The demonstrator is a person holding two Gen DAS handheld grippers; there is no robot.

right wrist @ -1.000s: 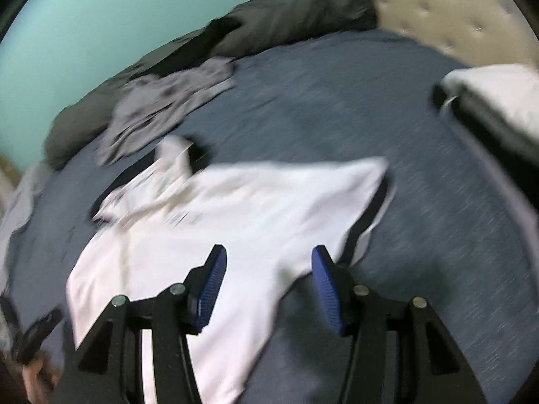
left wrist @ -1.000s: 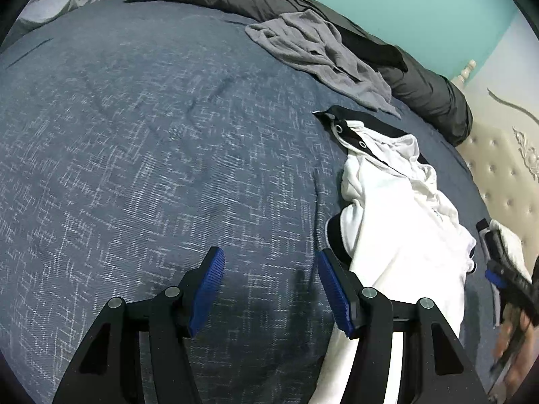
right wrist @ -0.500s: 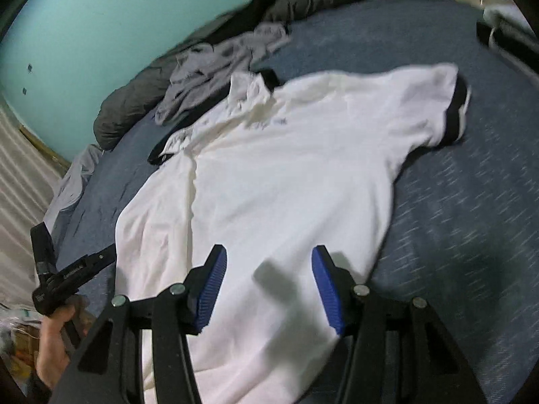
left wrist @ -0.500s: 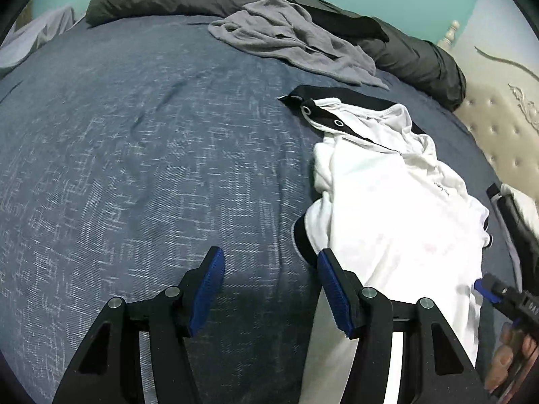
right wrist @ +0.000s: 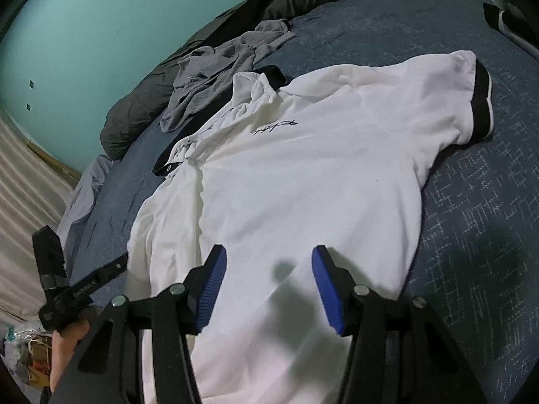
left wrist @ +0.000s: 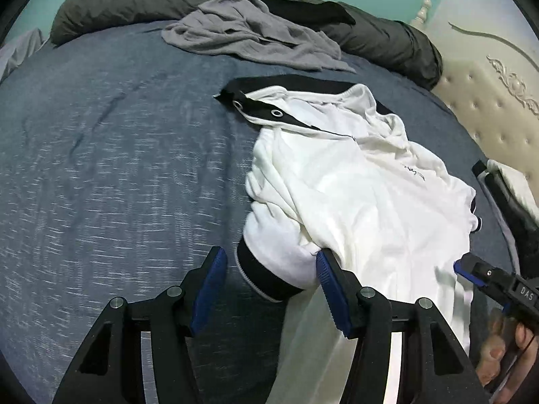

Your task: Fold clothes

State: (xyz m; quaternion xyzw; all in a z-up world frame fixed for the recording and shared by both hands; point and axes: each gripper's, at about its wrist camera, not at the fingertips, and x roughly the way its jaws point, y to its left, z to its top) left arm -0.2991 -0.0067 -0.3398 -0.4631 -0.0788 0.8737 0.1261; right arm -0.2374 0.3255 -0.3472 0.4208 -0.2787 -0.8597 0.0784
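I've got the L gripper [left wrist: 269,281] wide, nothing pinched, straddling the black sleeve cuff [left wrist: 266,277] w/ sleeve running away; R gripper [right wrist: 266,281] also wide, over shirt [right wrist: 303,175] body.

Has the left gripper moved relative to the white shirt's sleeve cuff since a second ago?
Yes. The left gripper has closed in on the white shirt; its black sleeve cuff now sits between the open jaws.

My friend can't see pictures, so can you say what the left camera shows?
A white shirt with black trim lies spread on a blue bed, one black-cuffed sleeve between the open fingers of the left hand-held gripper. A crumpled grey garment lies farther back.
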